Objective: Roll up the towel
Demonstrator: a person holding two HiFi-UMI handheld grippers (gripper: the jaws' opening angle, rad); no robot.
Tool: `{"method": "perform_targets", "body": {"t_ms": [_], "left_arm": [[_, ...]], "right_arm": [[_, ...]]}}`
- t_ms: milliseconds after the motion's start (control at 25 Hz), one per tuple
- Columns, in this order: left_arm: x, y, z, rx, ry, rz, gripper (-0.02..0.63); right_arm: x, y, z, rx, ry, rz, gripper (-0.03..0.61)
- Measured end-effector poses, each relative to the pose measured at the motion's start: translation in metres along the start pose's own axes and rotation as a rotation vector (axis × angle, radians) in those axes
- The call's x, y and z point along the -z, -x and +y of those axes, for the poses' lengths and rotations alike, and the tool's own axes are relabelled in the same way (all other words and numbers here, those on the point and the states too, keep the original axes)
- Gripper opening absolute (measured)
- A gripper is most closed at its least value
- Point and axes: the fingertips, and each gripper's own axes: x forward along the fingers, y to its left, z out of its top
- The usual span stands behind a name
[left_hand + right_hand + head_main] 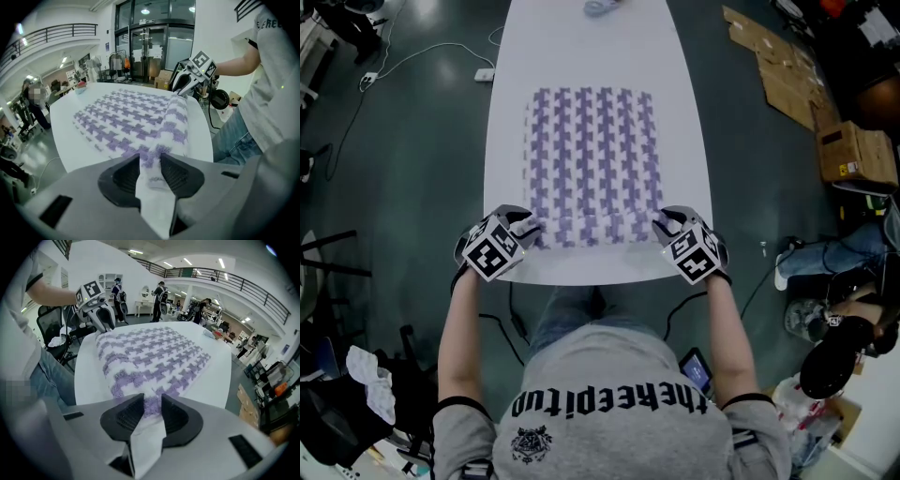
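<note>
The purple and white towel lies on the white tabletop. The left gripper pinches one near corner of it, and the right gripper pinches the other.

- In the head view I see the white table very bright, almost washed out, while the floor around it is dim, with soft pale reflections.
- The light comes from above: round ceiling lamps in the left gripper view, long strip lights in the right gripper view.
- Both gripper views are strongly fisheye: the corners go black and the balcony railing bends in a curve.
- The towel pattern is sharp in the middle; the left gripper and the right gripper look soft close to the lens.
- Shadows are weak and diffuse.
</note>
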Motion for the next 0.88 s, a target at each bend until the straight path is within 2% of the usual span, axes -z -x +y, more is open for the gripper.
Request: {"method": "perform_targets", "body": {"t_ms": [200,320,400,480,600,760,880], "left_arm": [[0.006,0.021,0.034,-0.135,-0.050,-0.068,0.123],[-0.014,0.022,0.020,-0.197,-0.133,-0.078,0.123],[-0.027,0.008,-0.004,-0.184,-0.196,-0.046,0.132],[-0.020,-0.005,-0.020,-0.156,-0.240,-0.004,0.155],[-0.001,-0.025,-0.033,-0.124,-0.253,0.050,0.187],[0.027,-0.042,-0.035,-0.123,-0.271,0.128,0.213],[0.025,-0.047,-0.033,-0.149,-0.294,0.167,0.213]], "right_arm": [[-0.020,-0.004,-0.007,0.058,-0.019,-0.073,0.095],[-0.008,0.012,-0.019,0.100,0.002,-0.097,0.095],[0.007,0.022,-0.020,0.089,0.034,-0.100,0.095],[0.011,0.019,-0.004,0.056,0.078,-0.095,0.110],[0.019,-0.001,0.022,0.026,0.168,-0.042,0.151],[0.037,-0.030,0.034,0.059,0.291,0.068,0.179],[0.043,-0.034,0.022,0.095,0.333,0.091,0.178]]}}
